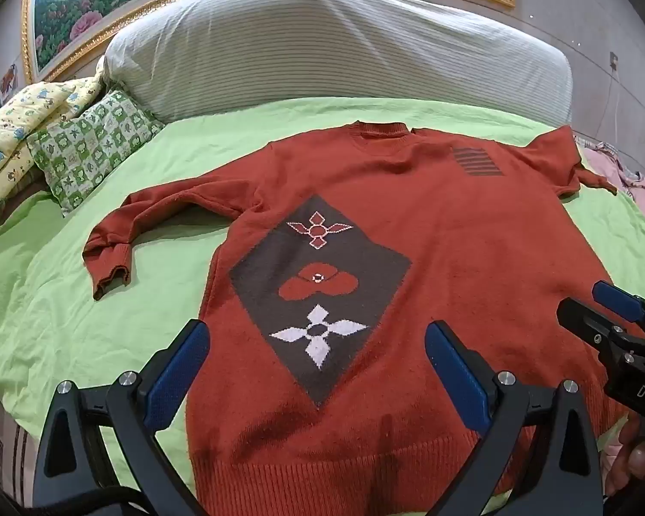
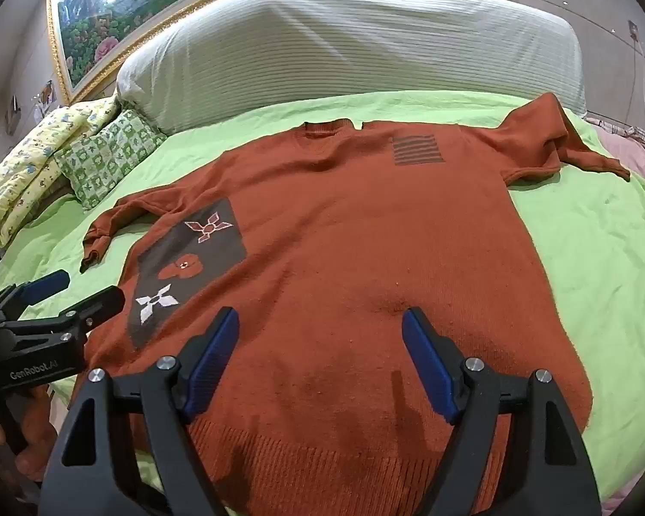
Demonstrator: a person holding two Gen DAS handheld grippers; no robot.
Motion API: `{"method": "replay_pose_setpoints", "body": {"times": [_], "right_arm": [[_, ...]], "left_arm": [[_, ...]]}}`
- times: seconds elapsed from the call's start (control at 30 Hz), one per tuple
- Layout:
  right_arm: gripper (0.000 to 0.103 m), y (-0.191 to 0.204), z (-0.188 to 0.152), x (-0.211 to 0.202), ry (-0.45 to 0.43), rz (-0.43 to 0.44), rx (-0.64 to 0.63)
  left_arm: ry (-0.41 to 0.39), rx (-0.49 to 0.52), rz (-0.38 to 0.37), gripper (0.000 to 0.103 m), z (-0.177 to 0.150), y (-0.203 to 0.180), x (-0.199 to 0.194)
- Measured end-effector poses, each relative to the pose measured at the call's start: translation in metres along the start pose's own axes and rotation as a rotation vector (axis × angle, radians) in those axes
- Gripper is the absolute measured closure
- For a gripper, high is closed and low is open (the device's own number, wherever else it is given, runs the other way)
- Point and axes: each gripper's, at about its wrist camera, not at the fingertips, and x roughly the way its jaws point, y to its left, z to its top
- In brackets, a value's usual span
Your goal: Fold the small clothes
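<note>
Sweater (image 1: 408, 236) spread flat, front up, on green sheet (image 1: 64, 322), ready for folding; left gripper (image 1: 318, 357) and right gripper (image 2: 320, 348) hover over hem, jaws spread, empty.

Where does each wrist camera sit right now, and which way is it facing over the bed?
Left wrist: on the left gripper, angled down over the rust-red knitted sweater, near its dark diamond patch; own open blue-padded jaws show, right gripper at right edge.
Right wrist: on the right gripper, angled down over the sweater's plain right half; own open jaws show, left gripper and a hand at left.
Shared: sweater, lime-green bedsheet, striped grey headboard cushion, gold-framed painting.
</note>
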Motion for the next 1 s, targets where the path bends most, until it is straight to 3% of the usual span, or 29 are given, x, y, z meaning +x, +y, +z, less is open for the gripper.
{"method": "replay_pose_setpoints", "body": {"times": [1.0], "right_arm": [[0.024,0.0015,-0.0002,-0.0004,0.002,0.004,0.0]], "left_arm": [[0.013,-0.004,-0.014,0.003,-0.0005,0.0006,0.0017]]}}
